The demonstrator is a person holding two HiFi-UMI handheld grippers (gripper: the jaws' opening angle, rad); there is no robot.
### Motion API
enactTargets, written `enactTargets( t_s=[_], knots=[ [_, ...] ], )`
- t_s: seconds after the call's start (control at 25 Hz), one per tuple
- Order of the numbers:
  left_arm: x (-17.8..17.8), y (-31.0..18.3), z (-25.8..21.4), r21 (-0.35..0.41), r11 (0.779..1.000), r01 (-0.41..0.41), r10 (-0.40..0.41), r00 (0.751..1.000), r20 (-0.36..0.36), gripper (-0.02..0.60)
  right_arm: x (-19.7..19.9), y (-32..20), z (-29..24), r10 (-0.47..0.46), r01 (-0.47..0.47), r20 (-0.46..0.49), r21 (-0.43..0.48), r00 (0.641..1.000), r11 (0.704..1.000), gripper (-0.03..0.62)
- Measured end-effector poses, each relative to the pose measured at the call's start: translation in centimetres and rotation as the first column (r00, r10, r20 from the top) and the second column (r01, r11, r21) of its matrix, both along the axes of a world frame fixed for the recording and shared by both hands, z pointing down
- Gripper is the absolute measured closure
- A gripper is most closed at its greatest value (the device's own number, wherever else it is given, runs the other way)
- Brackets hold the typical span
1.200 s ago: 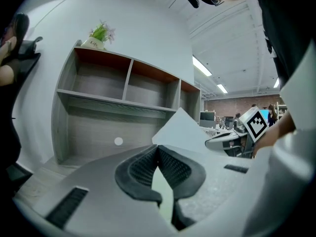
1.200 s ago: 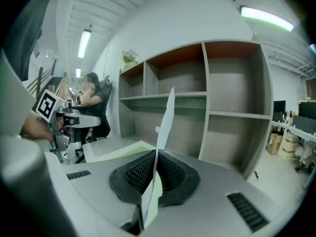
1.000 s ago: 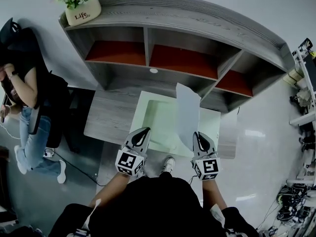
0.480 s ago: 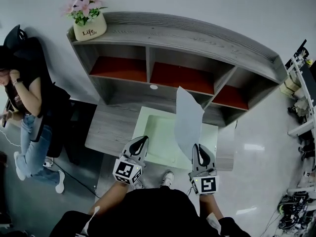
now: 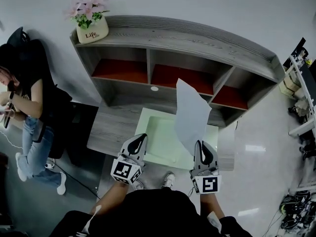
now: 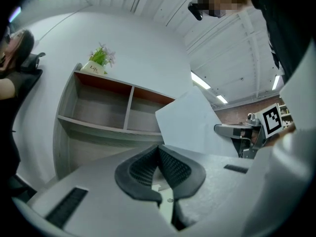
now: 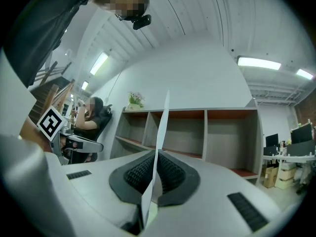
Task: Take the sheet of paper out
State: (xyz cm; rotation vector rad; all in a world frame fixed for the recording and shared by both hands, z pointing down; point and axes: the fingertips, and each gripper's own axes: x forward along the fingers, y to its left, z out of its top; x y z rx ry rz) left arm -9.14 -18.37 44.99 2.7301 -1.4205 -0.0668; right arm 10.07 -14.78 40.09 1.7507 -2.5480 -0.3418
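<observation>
A white sheet of paper (image 5: pixel 191 113) stands up in the air over the desk, and my right gripper (image 5: pixel 200 144) is shut on its lower edge. In the right gripper view the sheet (image 7: pixel 161 127) runs edge-on between the pressed pads of that gripper (image 7: pixel 156 154). Beneath it a pale green folder or tray (image 5: pixel 155 130) lies flat on the grey desk (image 5: pixel 111 125). My left gripper (image 5: pixel 141 138) hovers at the green thing's near left corner, apart from the sheet. Its pads meet with nothing between them (image 6: pixel 159 148); the sheet (image 6: pixel 190 125) shows to its right.
A grey shelf unit (image 5: pixel 173 38) with three red-backed compartments rises behind the desk. A flower pot (image 5: pixel 92 32) stands on its top left end. A person sits in a chair (image 5: pixel 22 95) at the left. Racks of equipment (image 5: pixel 302 93) line the right side.
Both grippers have risen. The sheet has come up with the right gripper and stands higher over the green folder or tray.
</observation>
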Motion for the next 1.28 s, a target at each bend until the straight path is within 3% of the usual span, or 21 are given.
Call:
enactTargets(
  t_s=[0.2, 0.44, 1.28],
  knots=[
    [-0.3, -0.2, -0.2, 0.004, 1.0, 0.006, -0.006, 1.0, -0.003, 0.575, -0.2, -0.4, -0.9, 0.01, -0.011, 0.017, 0.035, 1.0, 0.999, 0.57],
    [-0.8, -0.2, 0.0, 0.008, 1.0, 0.014, -0.015, 1.0, 0.024, 0.574, -0.2, -0.4, 0.0, 0.022, -0.022, 0.001, -0.007, 1.0, 1.0, 0.571],
    [-1.2, 0.0, 0.1, 0.022, 1.0, 0.012, -0.014, 0.998, 0.064, 0.575, -1.0, -0.9, 0.2, 0.033, -0.033, 0.002, 0.003, 0.999, 0.999, 0.571]
  ],
)
